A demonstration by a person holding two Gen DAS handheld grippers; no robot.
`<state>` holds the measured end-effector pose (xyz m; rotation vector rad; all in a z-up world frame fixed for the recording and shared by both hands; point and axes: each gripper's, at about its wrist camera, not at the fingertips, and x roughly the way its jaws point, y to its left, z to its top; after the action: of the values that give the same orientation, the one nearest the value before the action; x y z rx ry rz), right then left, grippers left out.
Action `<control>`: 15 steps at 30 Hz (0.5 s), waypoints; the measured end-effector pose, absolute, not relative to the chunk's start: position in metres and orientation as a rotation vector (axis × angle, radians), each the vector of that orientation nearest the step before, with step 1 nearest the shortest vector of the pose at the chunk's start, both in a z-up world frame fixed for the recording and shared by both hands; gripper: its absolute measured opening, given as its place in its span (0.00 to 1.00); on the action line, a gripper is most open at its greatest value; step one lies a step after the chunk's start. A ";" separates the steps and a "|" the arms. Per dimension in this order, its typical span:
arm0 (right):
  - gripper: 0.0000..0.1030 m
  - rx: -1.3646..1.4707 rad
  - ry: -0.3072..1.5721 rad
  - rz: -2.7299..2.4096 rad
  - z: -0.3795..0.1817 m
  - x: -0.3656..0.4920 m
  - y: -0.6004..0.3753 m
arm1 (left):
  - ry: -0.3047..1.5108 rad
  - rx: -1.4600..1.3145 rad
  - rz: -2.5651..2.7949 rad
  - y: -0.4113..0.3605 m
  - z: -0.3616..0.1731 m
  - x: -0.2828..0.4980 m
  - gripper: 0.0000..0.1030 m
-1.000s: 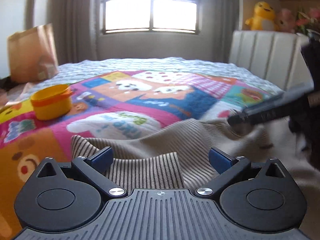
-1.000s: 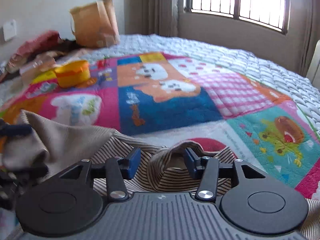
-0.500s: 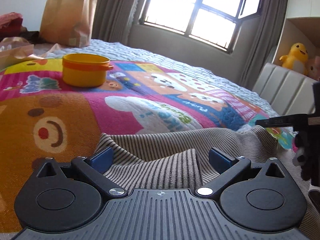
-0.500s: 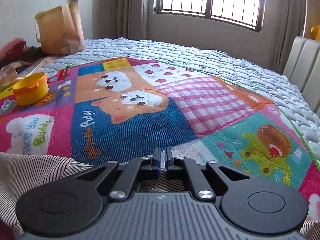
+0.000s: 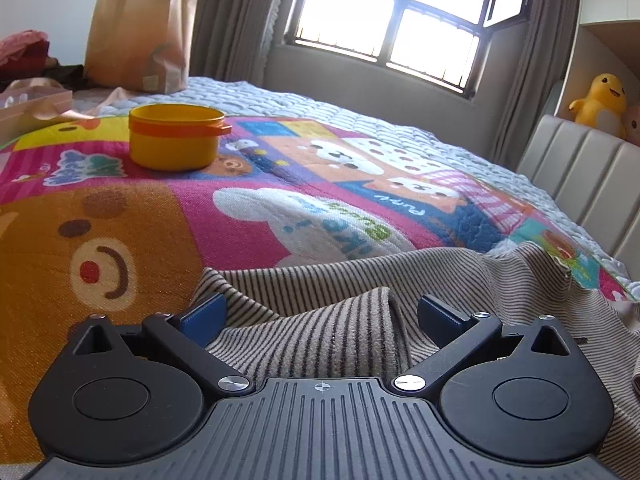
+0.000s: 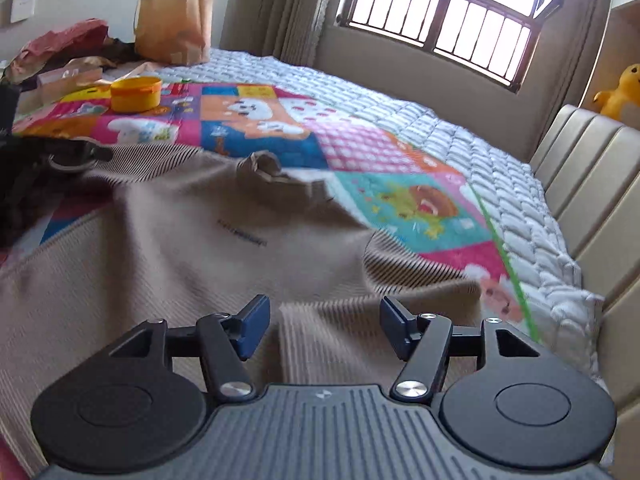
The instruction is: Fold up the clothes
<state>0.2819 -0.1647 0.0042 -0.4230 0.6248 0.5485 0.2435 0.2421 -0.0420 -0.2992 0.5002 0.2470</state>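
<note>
While the striped beige sweater point(image 6: 208, 240) lies spread over the near part of the bed point(image 6: 460, 148), its far edge runs ragged across the cartoon play mat point(image 5: 340, 184), with the crumpled neck opening pushed up toward the mat's middle. The right gripper point(image 6: 322, 326) hangs just above the sweater's near hem; its jaws have just been opening and now stand apart with nothing pinched between them, only flat cloth beneath. The left gripper point(image 5: 320, 314) sits low at the sweater's other side, jaws wide, a raised fold of ribbed fabric bulging up between the blue pads without either pad pressing on it. Beyond the sweater the mat is open ground as far as the yellow plastic tub point(image 5: 176, 138), which stands well apart toward the far left. A brown paper bag point(image 5: 140, 36) and a heap of clothes crowd the far left edge of the bed. On the right, the padded headboard point(image 6: 592, 184) closes that side, near the sweater's right corner.
</note>
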 end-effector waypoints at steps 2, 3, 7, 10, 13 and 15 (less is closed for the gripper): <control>0.60 -0.437 0.647 0.538 -0.013 0.276 -0.161 | 0.512 -0.283 0.240 0.238 -0.037 0.239 1.00; 0.59 -0.451 0.652 0.525 -0.020 0.275 -0.159 | 0.518 -0.275 0.233 0.236 -0.033 0.234 1.00; 0.16 -0.527 0.647 0.451 -0.038 0.279 -0.155 | 0.529 -0.239 0.213 0.231 -0.017 0.203 1.00; 0.09 -0.460 0.611 0.347 -0.013 0.294 -0.179 | 0.532 -0.213 0.207 0.231 -0.009 0.176 1.00; 0.08 -0.350 0.545 0.205 0.034 0.313 -0.223 | 0.532 -0.228 0.212 0.238 -0.005 0.152 1.00; 0.08 -0.250 0.500 0.133 0.070 0.324 -0.253 | 0.532 -0.240 0.219 0.242 -0.005 0.142 1.00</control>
<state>0.3240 -0.2528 0.0701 -0.2496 0.5003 0.1326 0.1422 0.2417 -0.0046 -0.2404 0.5322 0.2189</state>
